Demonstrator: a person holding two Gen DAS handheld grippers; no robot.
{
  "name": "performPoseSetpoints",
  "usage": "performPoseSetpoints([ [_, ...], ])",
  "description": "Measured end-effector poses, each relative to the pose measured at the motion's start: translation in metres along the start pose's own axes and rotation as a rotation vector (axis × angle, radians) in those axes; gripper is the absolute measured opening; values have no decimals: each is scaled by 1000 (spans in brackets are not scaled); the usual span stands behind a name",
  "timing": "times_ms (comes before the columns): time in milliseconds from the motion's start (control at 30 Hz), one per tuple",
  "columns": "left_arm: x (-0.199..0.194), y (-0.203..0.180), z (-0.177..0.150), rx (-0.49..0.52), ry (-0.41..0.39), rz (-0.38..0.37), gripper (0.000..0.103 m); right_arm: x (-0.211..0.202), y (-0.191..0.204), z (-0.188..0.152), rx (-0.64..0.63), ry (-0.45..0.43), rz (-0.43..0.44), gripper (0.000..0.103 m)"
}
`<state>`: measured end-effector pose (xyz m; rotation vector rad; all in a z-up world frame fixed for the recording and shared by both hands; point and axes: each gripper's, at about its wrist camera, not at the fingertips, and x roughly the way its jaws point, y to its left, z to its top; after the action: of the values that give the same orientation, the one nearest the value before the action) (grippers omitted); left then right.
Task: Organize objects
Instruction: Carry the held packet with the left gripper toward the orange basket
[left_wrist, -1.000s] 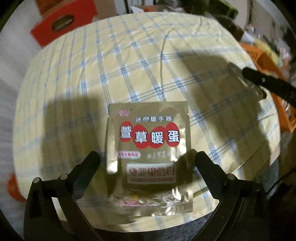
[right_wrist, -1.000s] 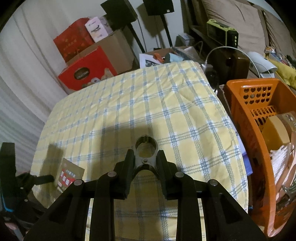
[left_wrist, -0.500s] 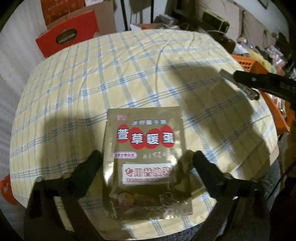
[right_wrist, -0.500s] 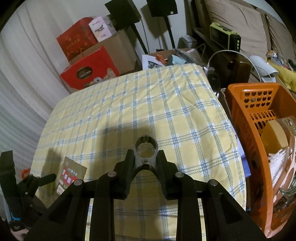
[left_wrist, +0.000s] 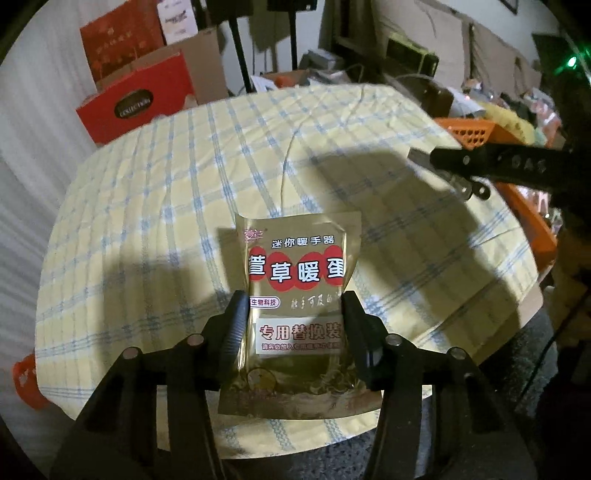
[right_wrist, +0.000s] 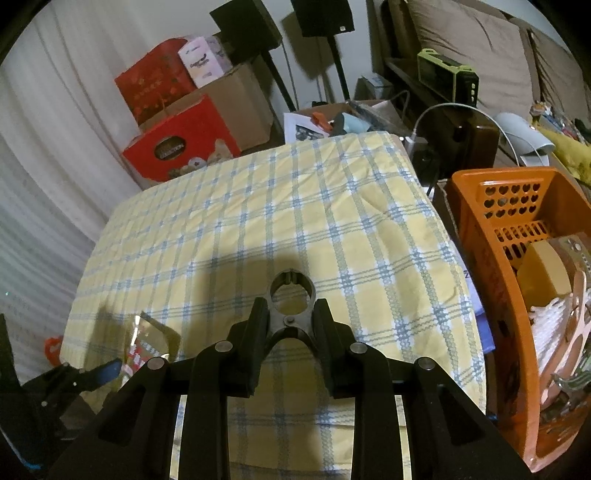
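A gold foil packet with red discs and Chinese print sits between the fingers of my left gripper. The jaws are closing, and both pads press on its side edges. The packet bows and tilts up off the yellow checked tablecloth. In the right wrist view the same packet stands tilted at the table's near left corner, with the left gripper on it. My right gripper is shut on a small black ring-shaped clip and hovers over the cloth's near middle.
An orange plastic basket with several items stands off the table's right edge. Red gift boxes and a cardboard box sit behind the far edge, with speaker stands and clutter beyond. The right gripper's arm reaches in from the right.
The left jaws closed in from wide apart onto the packet's sides. The packet bowed and tipped up off the cloth as the left gripper rose. The right gripper stayed put.
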<state>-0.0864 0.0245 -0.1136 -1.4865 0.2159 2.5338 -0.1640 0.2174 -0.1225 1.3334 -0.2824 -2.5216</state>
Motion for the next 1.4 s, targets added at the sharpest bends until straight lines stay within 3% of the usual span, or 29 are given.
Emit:
performPoseSetpoints([
  [367, -35, 17, 13, -97, -149, -3, 48, -13, 0, 2, 8, -31, 7, 25],
  [1400, -73, 26, 21, -190, -289, 19, 48, -70, 38, -6, -142, -171, 29, 25],
])
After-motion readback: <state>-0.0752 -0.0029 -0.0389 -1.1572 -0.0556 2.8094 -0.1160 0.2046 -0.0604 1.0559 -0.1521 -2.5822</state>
